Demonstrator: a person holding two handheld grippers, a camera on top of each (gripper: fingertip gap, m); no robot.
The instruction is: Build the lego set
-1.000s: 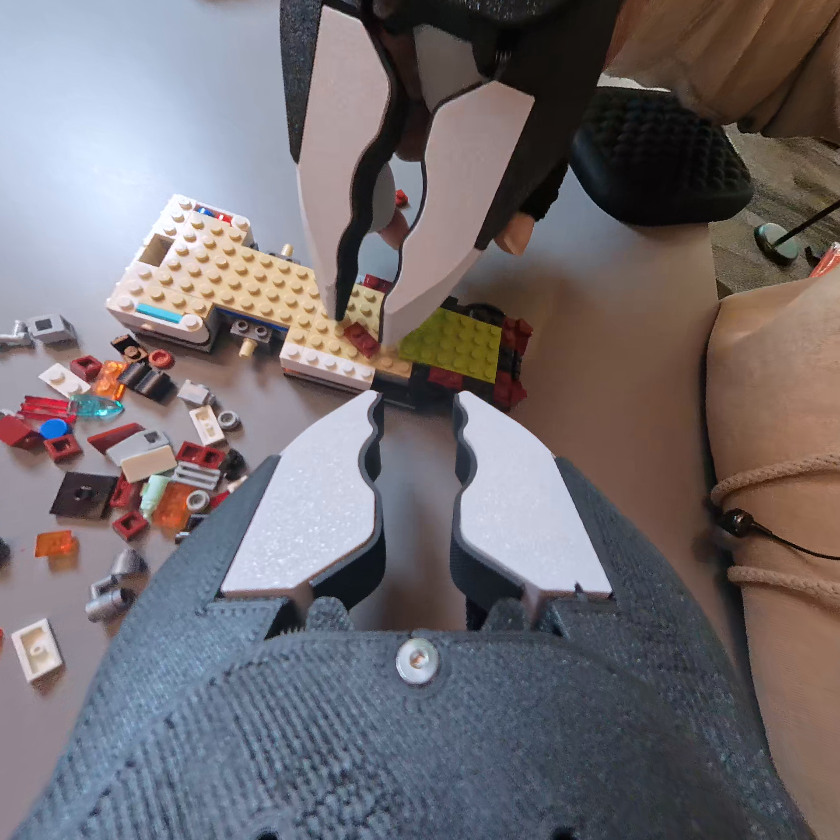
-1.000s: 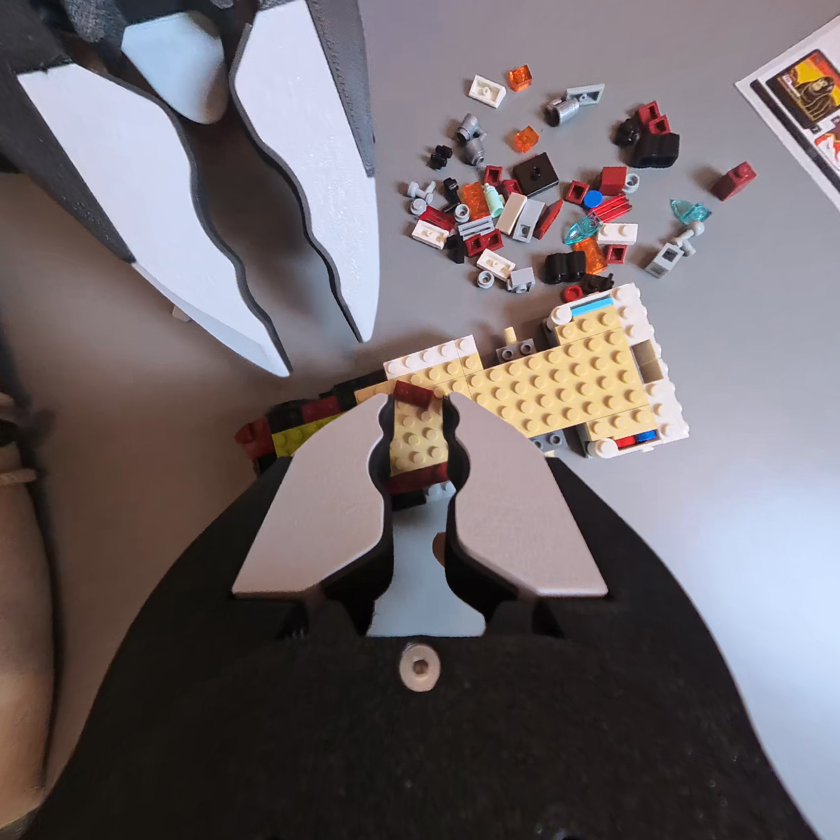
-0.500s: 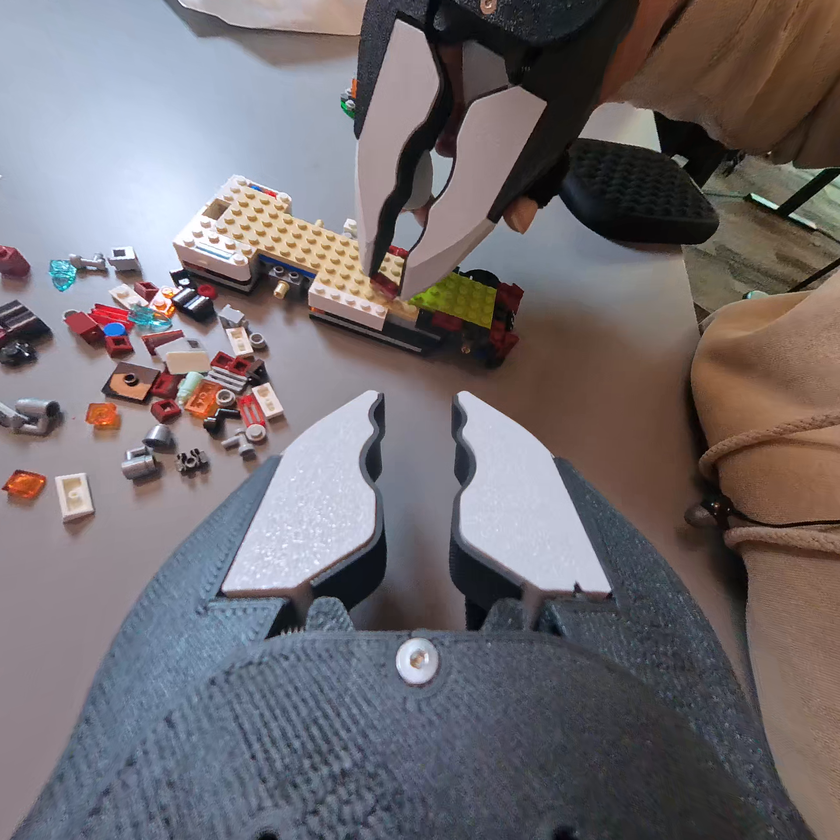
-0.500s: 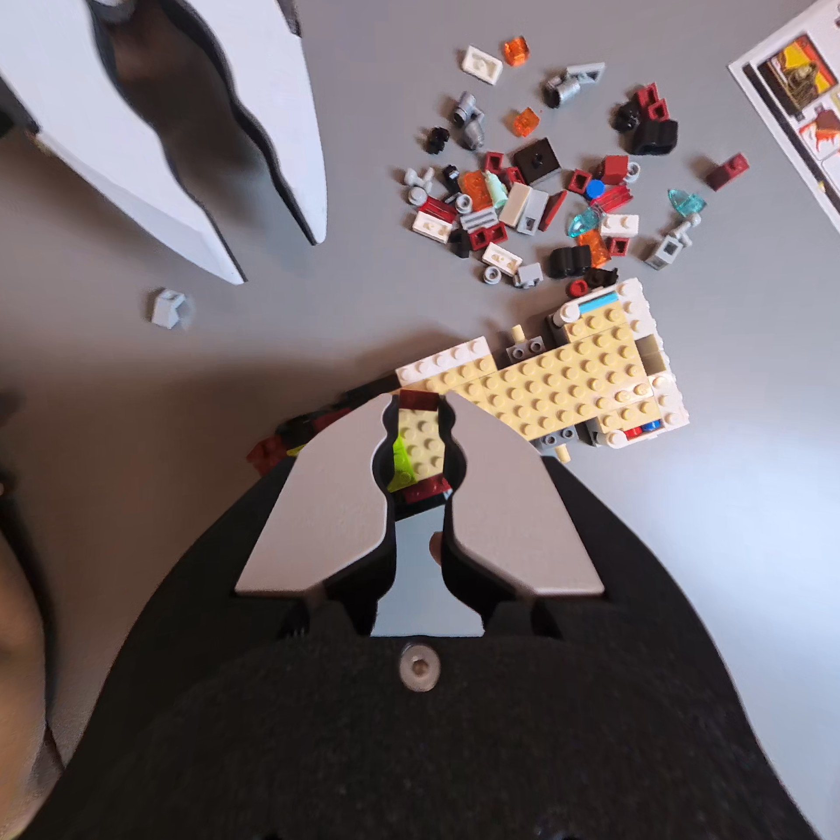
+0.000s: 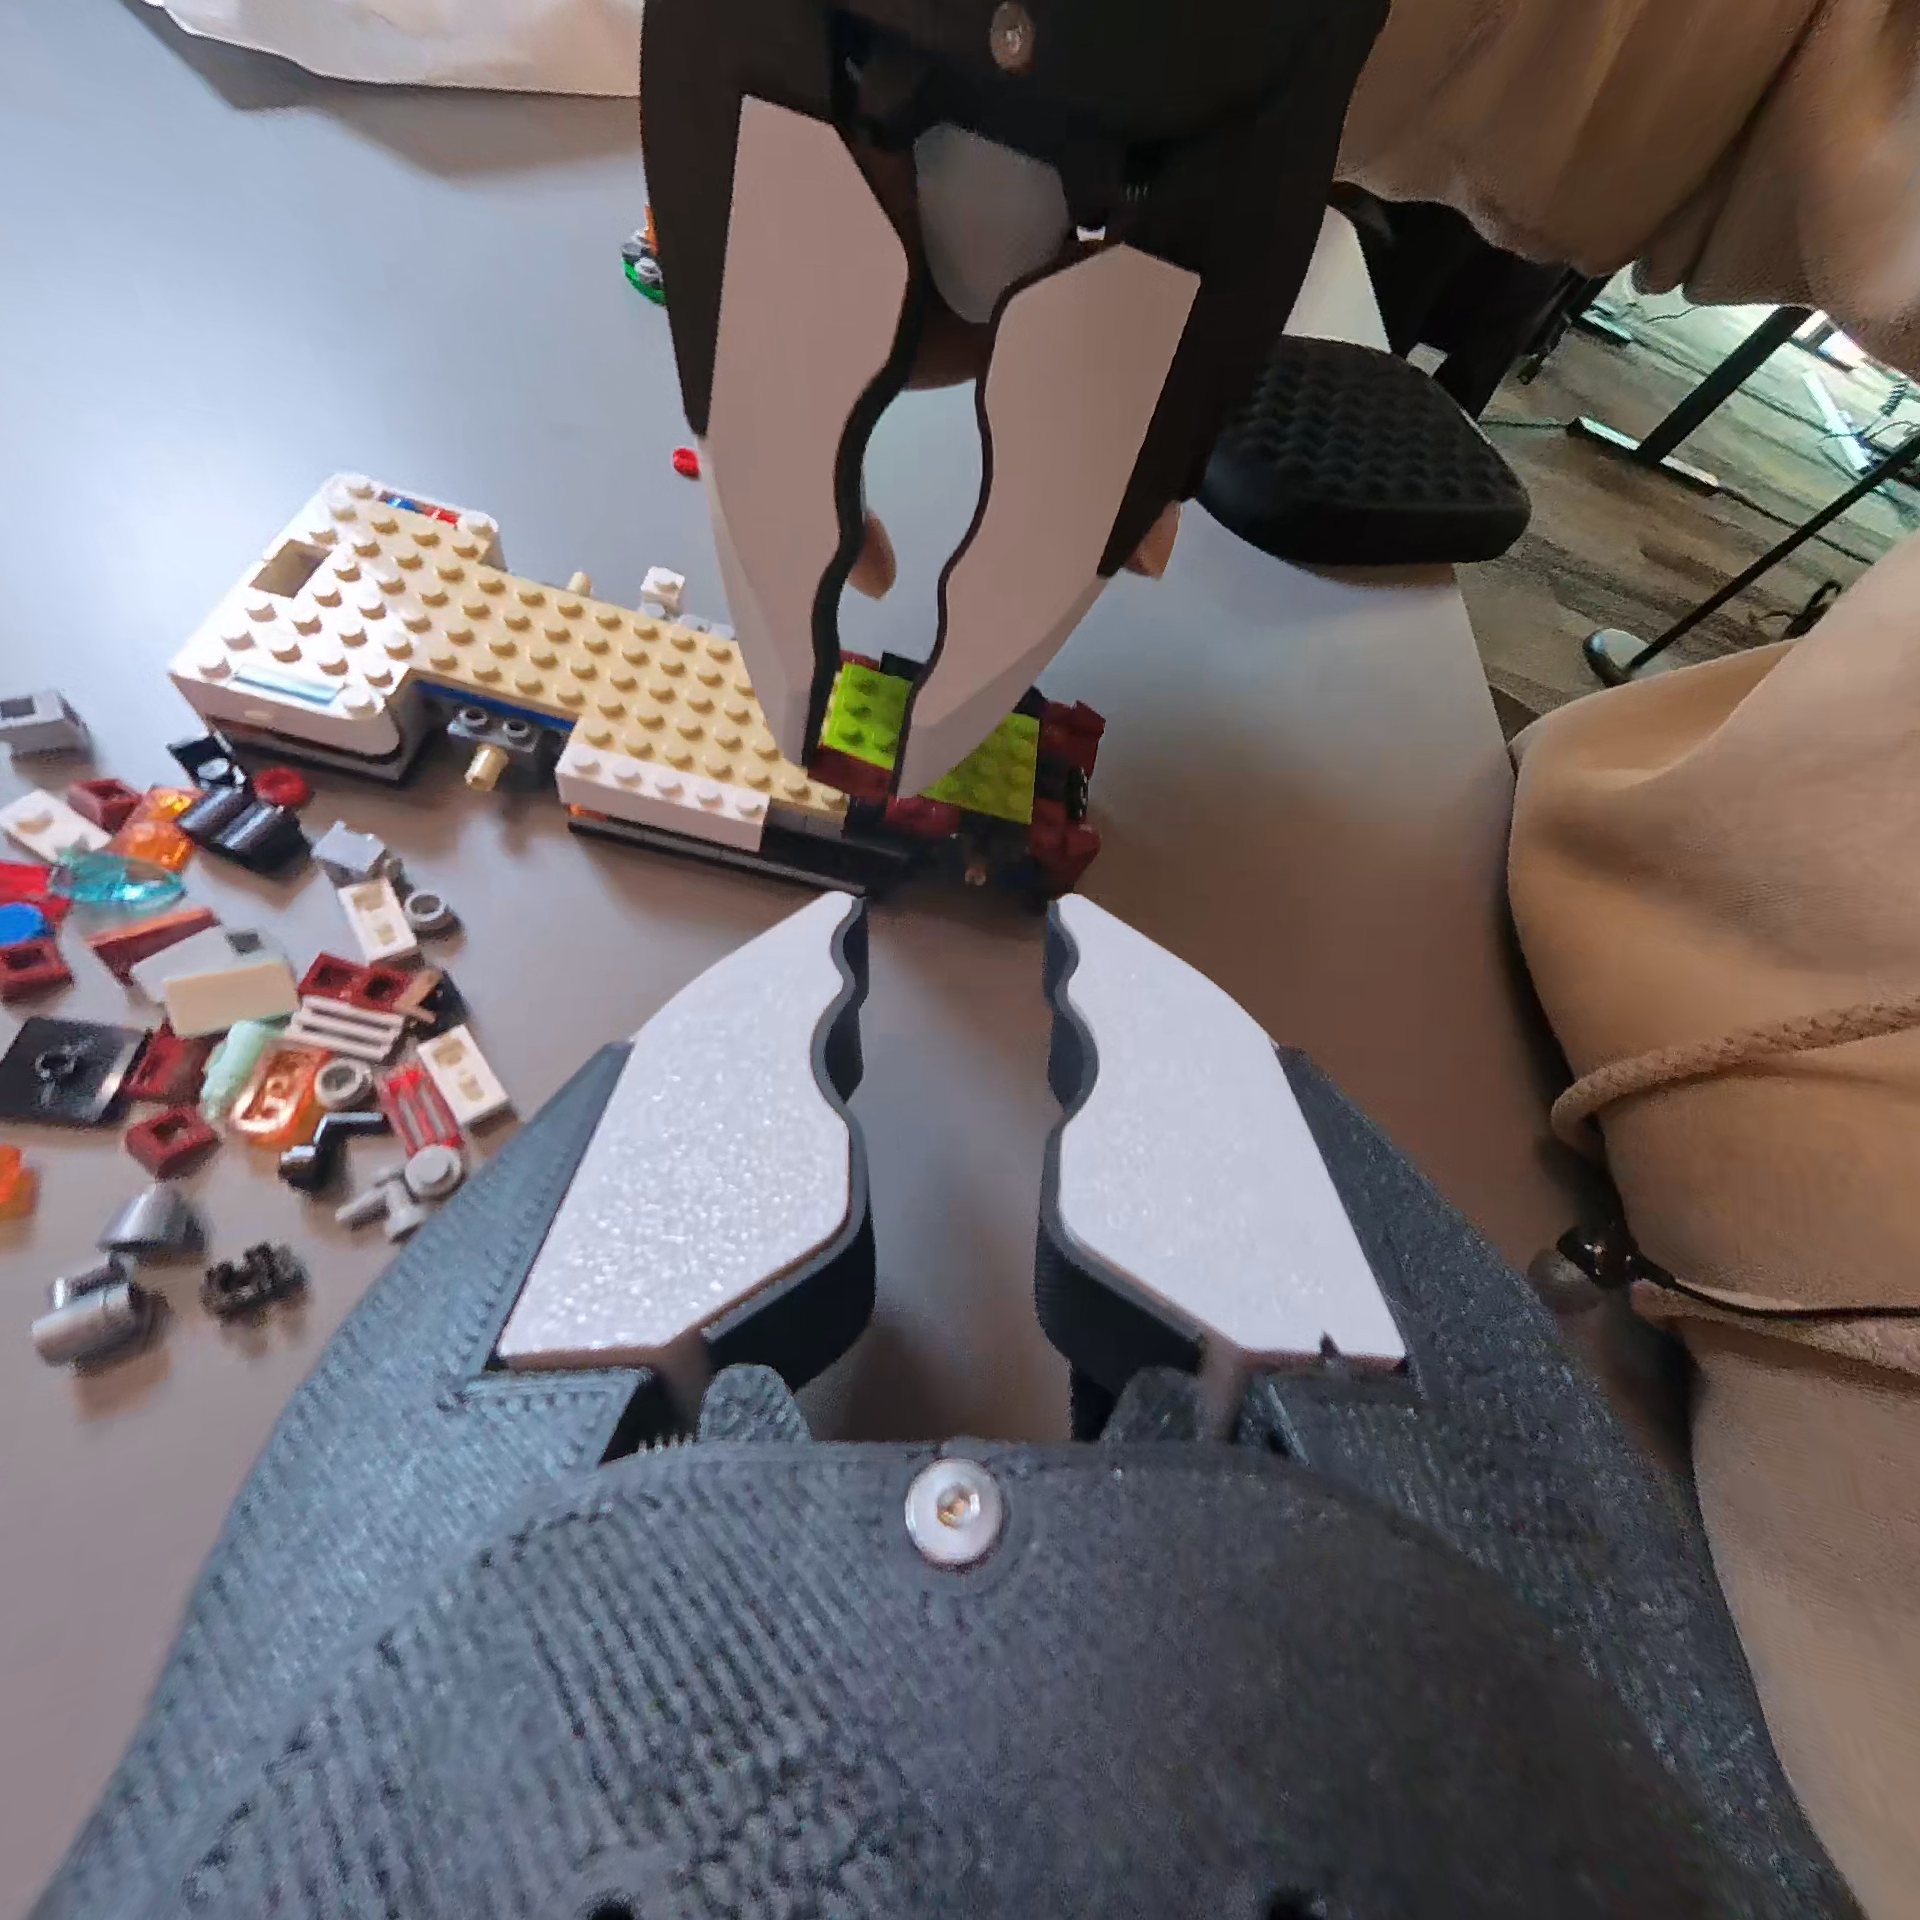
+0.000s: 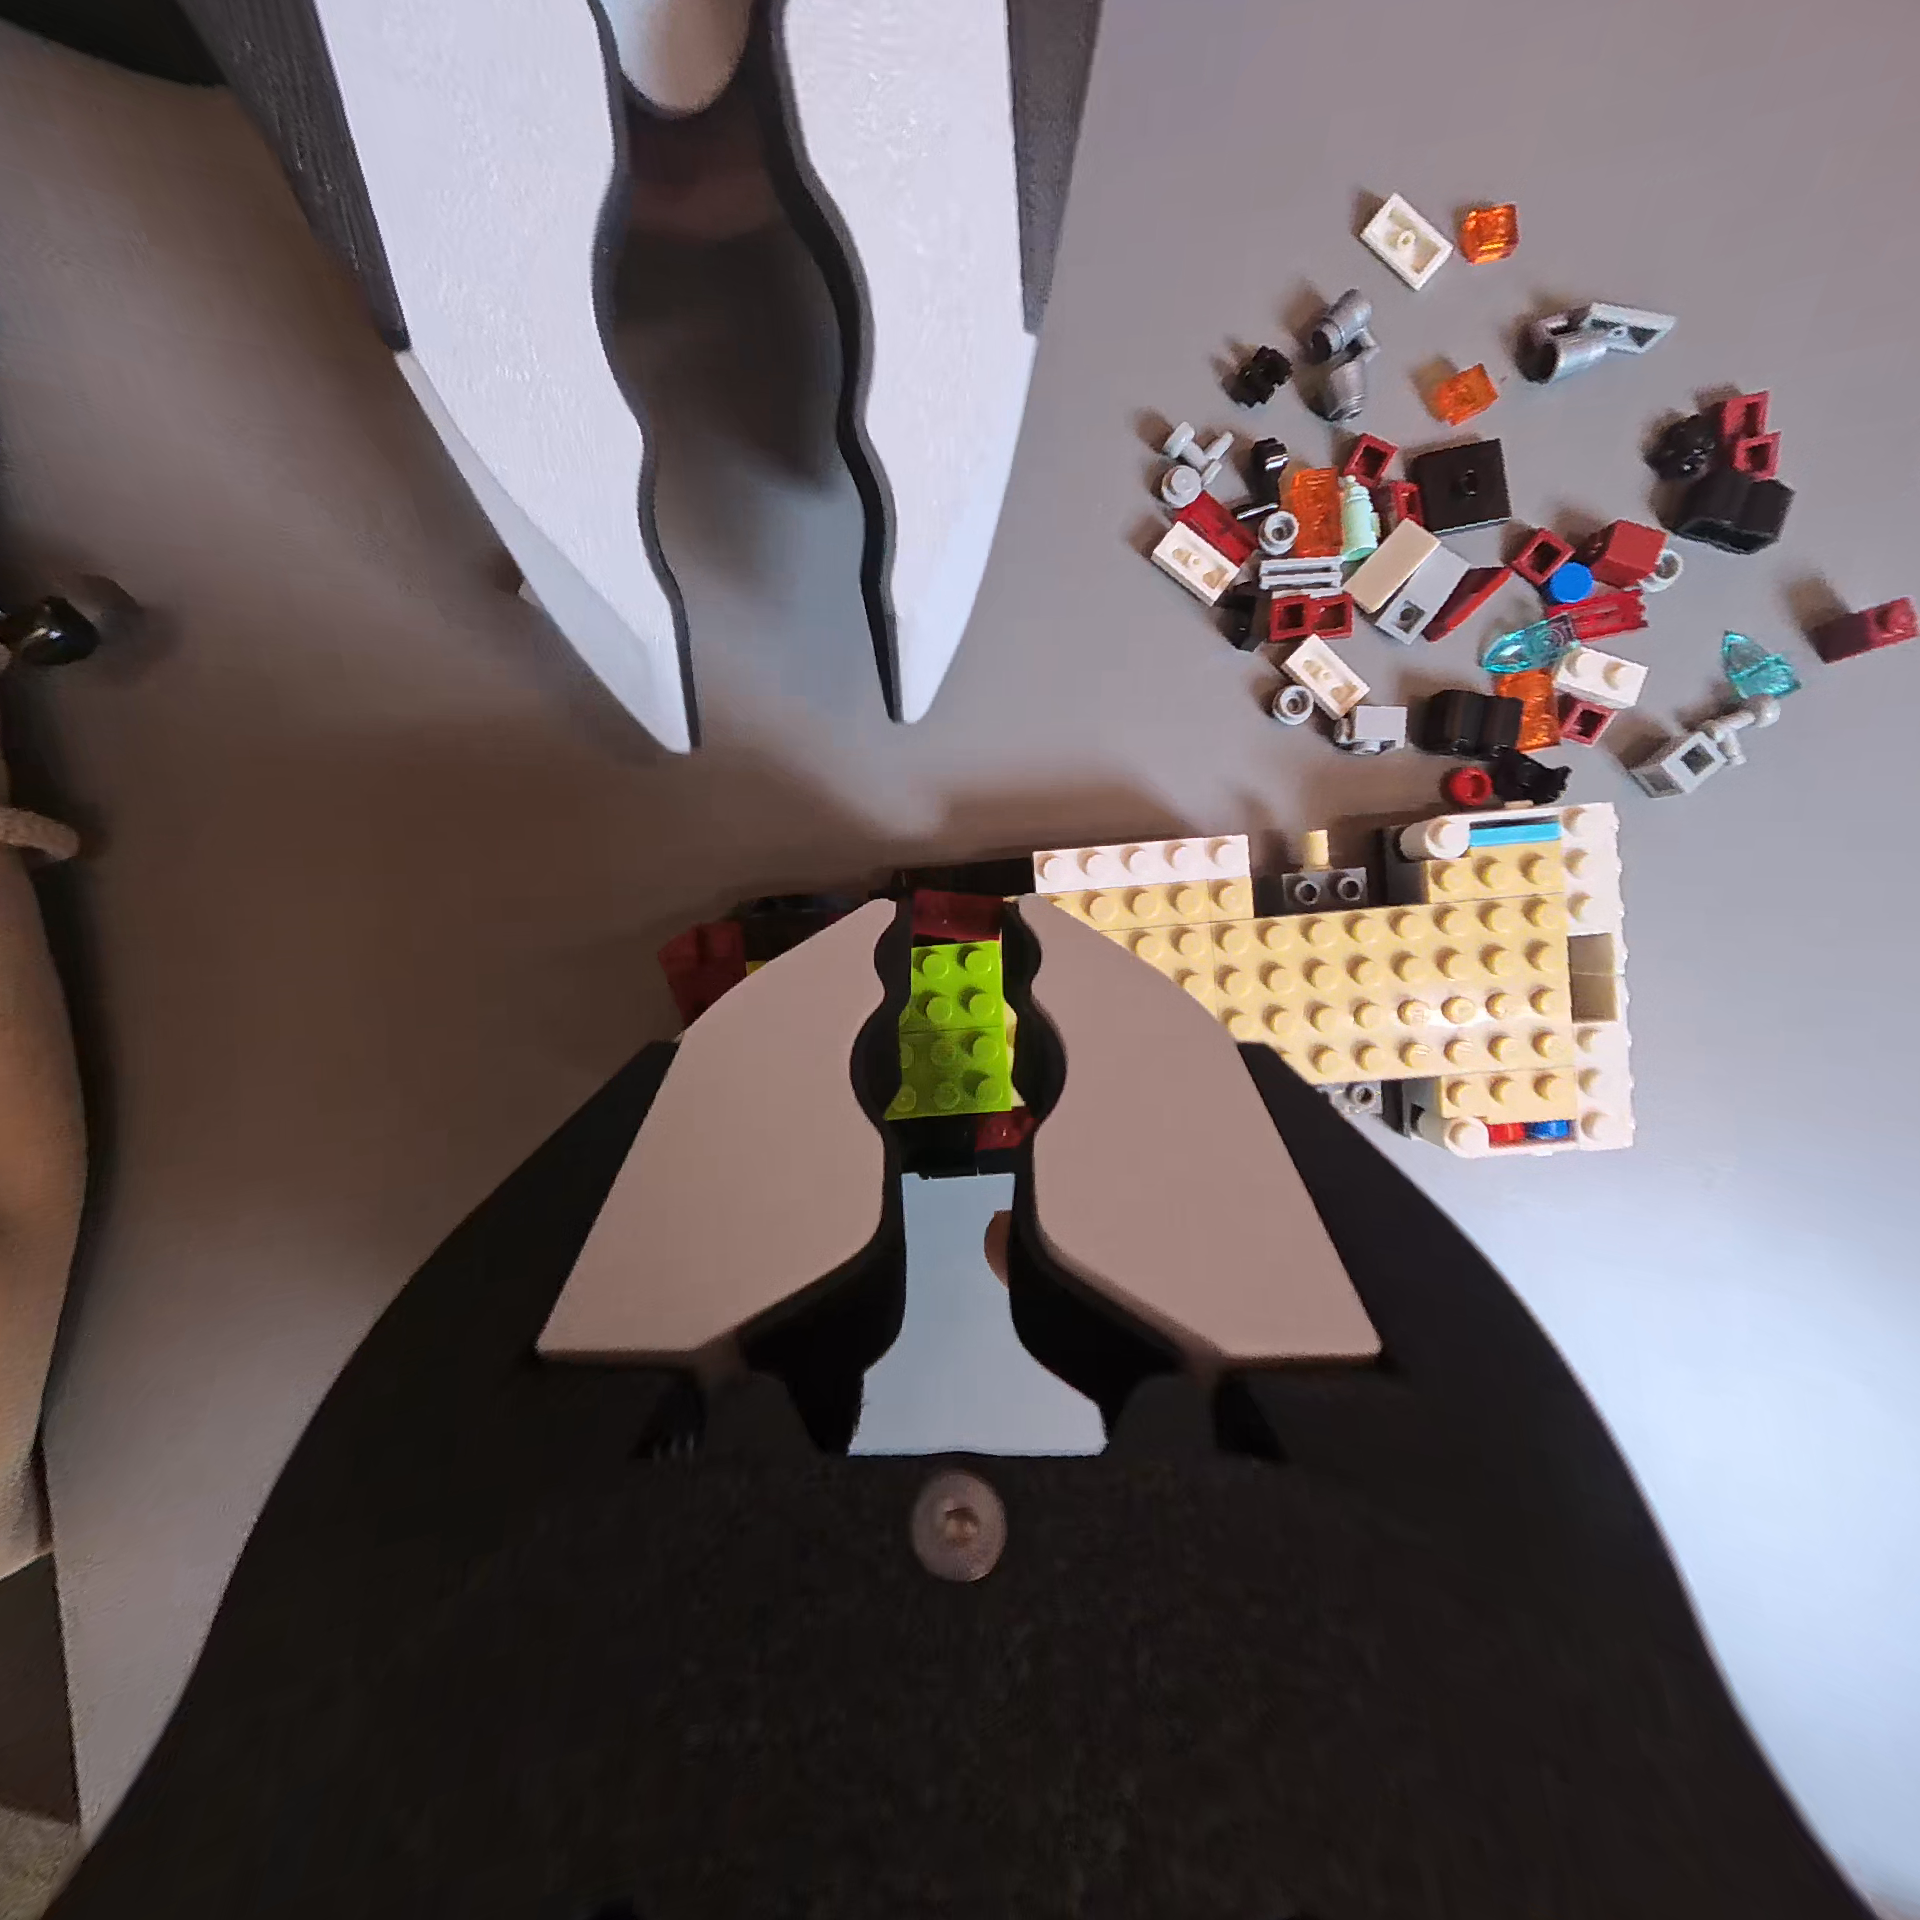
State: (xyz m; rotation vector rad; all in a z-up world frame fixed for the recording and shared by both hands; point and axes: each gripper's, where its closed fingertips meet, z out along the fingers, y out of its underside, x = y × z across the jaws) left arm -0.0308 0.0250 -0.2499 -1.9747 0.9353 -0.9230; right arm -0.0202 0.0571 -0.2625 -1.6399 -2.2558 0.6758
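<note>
1. Right tongs (image 6: 956, 920): narrow, the tips closed on a small dark red brick (image 6: 954, 914), low over the brick model.
2. Directly beneath, seen between the 2 fingers, lies the lime-green plate (image 6: 951, 1023) at the model's dark red and black end. The broad tan plate (image 6: 1351, 987) runs off toward 3 o'clock.
3. Change: 1 second ago the tan plate lay under these tips, and now the lime-green plate does. The red brick sits at the tips in both.
4. Left tongs (image 5: 956, 914): moderately wide, nothing between the fingers, over bare table (image 5: 312, 312). The model's near edge is just beyond, at 12 o'clock.
5. Change: half a second ago the left tongs stood well back from the model. Now they are near it.
6. Outward: loose pieces (image 5: 260, 987) in red, black, grey, white and orange are scattered at 9 to 10 o'clock of the left tongs. A person's beige sleeve (image 5: 1714, 935) is at 3 o'clock.
</note>
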